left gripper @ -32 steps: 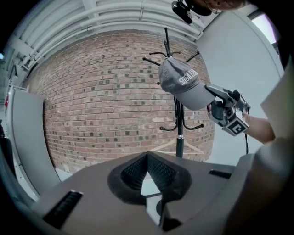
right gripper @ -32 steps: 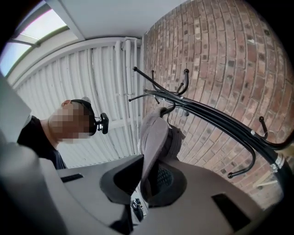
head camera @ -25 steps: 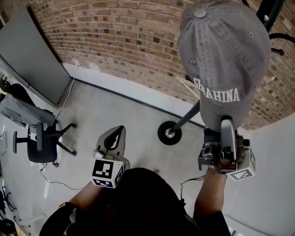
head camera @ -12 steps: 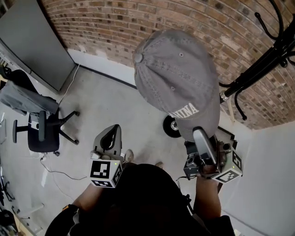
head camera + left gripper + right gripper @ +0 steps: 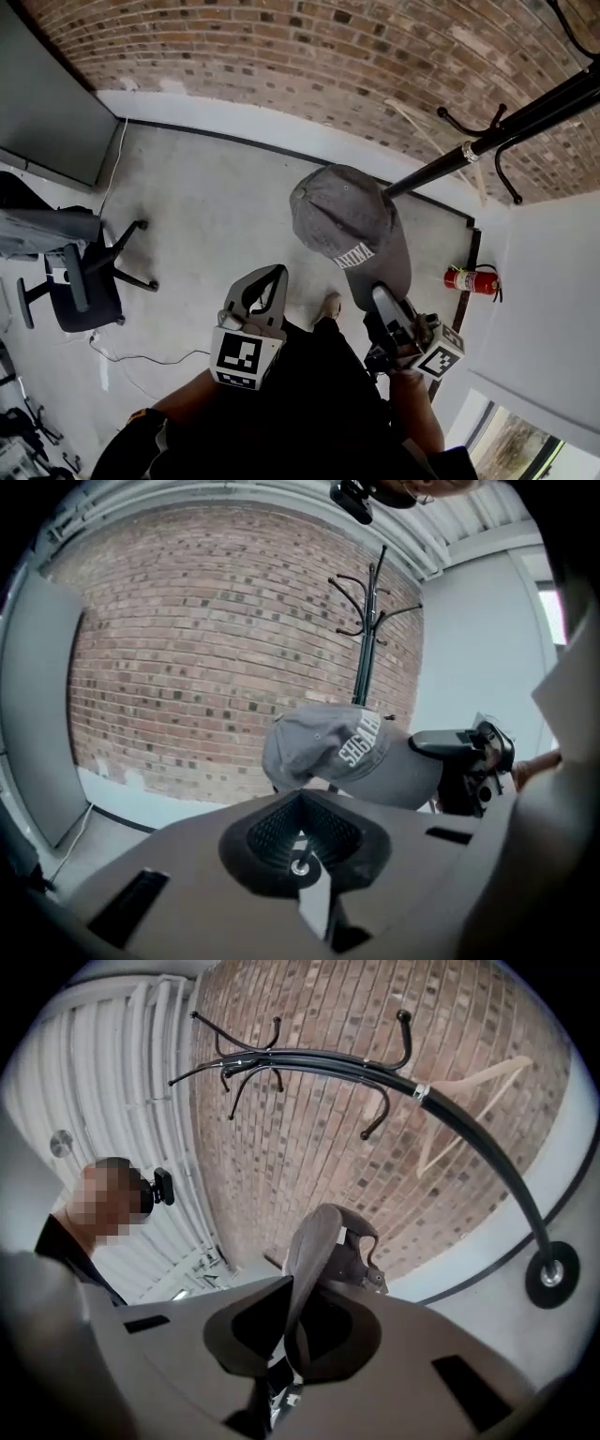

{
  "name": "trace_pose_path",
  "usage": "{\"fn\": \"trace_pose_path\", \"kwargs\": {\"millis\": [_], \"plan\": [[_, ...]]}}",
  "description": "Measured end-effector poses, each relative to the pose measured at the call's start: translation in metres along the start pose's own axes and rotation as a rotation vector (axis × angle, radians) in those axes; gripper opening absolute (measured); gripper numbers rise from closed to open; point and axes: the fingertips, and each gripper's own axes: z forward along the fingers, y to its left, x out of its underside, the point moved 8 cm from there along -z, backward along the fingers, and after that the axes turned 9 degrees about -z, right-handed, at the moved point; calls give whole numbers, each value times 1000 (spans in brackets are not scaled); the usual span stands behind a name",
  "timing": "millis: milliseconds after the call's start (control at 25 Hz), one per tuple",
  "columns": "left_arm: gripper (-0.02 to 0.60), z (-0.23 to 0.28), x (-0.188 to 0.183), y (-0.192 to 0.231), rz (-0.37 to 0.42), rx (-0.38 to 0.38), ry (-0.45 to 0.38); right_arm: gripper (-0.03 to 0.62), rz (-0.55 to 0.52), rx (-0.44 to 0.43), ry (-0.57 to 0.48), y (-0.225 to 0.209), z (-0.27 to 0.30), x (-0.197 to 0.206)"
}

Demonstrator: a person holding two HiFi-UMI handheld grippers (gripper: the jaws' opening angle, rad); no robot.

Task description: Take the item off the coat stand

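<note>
Listing L to R, as seen in head view.

- Grey panel (image 5: 47, 122): set against brick wall (image 5: 281, 56), far L.
- Office chair (image 5: 80, 281): black, on concrete floor (image 5: 206, 206). Grey cloth (image 5: 47, 230) is draped over it. A thin cable (image 5: 141, 358) is laid on the floor nearby.
- Left gripper (image 5: 277, 272): jaws together, nothing betw. them. It is held low, just L of the cap.
- Cap (image 5: 347, 220): grey, w/ white lettering. It is off the hooks and carried by its brim, crown upward, above the floor.
- Right gripper (image 5: 380, 292): clamped on the cap brim. Fabric is seen pinched betw. the pads in right gripper view.
- Coat stand (image 5: 497, 131): black pole w/ curved hooks, slanted up to R behind the cap. The hooks are well apart from the cap.
- Fire extinguisher (image 5: 472, 279): red, on the floor by the white wall, R of the cap.
</note>
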Motion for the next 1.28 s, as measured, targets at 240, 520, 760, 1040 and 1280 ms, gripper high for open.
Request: {"fn": "trace_pose_path", "kwargs": {"millis": [240, 520, 760, 1040, 1280], "plan": [[25, 23, 11, 4, 108, 158, 59, 30, -4, 163, -107, 5, -43, 35], [25, 44, 21, -48, 160, 237, 78, 29, -9, 236, -243, 8, -108, 38], [25, 48, 41, -128, 191, 300, 97, 31, -10, 291, -360, 14, -197, 33], [25, 39, 77, -214, 233, 304, 117, 31, 22, 325, -431, 9, -301, 44], [25, 32, 111, -263, 265, 305, 138, 31, 22, 336, -447, 9, -363, 54]]}}
